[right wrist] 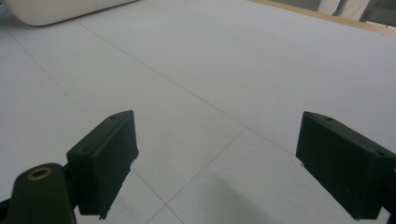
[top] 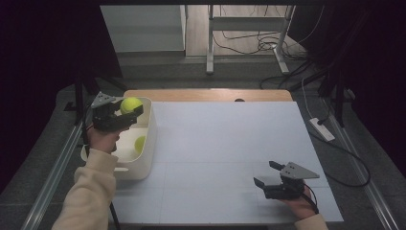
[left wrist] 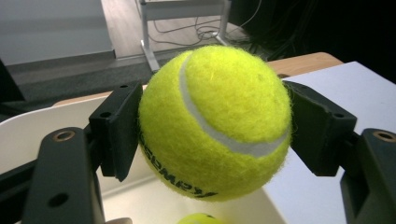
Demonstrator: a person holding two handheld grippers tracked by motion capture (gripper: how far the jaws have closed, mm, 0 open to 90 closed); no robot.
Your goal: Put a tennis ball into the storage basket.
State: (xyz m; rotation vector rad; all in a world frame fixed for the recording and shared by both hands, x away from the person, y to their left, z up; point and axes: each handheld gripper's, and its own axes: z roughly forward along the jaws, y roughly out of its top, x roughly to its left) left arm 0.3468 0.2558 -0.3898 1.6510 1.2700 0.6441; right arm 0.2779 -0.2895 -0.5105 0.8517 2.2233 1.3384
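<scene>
Left gripper (left wrist: 212, 126): clamped on tennis ball (left wrist: 215, 121), held above white bin (top: 149, 139) | Right gripper (right wrist: 219, 168): jaws apart, nothing between them, over table (top: 230, 143) | Risk: release near the rim may bounce ball off second ball (top: 140, 143) and out.

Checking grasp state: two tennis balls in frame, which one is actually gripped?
The upper tennis ball, clamped between the left gripper jaws above the white bin. The other ball lies loose on the bin floor, untouched.

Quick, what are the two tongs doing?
Left tongs: closed on a tennis ball, over the white bin.
Right tongs: open, holding nothing.
</scene>
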